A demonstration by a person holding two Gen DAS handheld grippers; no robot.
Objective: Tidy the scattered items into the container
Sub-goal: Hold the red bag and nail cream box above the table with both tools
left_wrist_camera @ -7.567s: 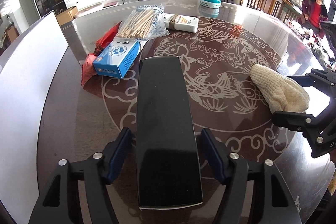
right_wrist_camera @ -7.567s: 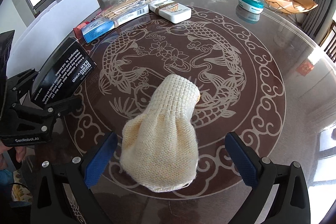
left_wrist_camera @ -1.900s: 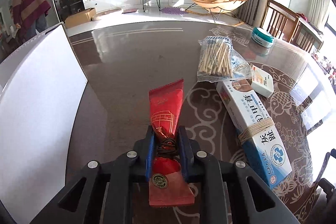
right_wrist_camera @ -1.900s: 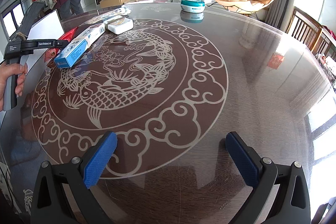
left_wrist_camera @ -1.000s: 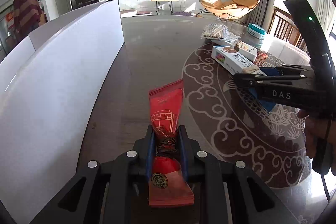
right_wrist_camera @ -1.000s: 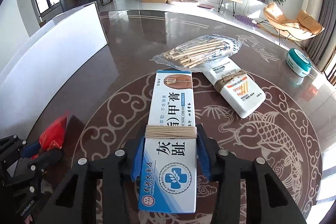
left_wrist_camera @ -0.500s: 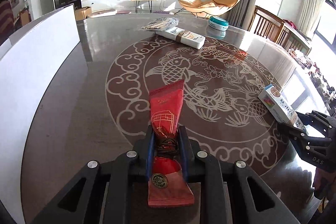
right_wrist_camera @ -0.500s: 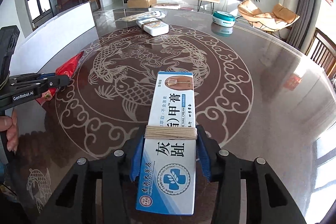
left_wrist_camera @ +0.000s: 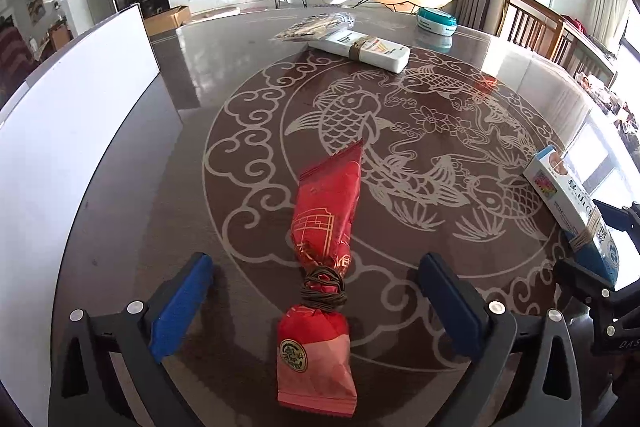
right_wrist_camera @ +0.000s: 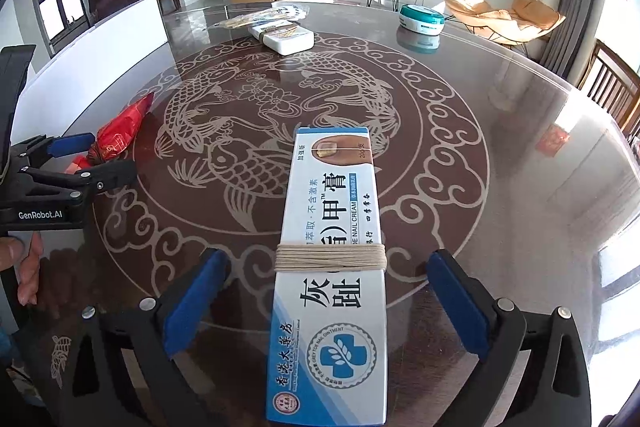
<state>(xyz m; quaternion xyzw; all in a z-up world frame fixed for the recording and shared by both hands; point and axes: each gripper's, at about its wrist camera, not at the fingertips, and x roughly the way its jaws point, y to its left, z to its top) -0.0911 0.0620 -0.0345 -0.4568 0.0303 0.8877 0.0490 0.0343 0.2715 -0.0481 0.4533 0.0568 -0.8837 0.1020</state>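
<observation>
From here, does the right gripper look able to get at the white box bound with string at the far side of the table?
Probably yes: the right gripper is opening around the blue-and-white box, and bare table lies up to the white box.

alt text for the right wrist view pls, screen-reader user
Right gripper jaws opening, pads clear of a blue-and-white ointment box between them, above a dark round table. At left, the left gripper with a red packet.

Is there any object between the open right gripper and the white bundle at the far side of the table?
Yes. The blue and white ointment box lies directly between the blue pads of the right gripper, whose jaws are opening. Beyond the box, only bare table shows up to the white bundle.
</observation>
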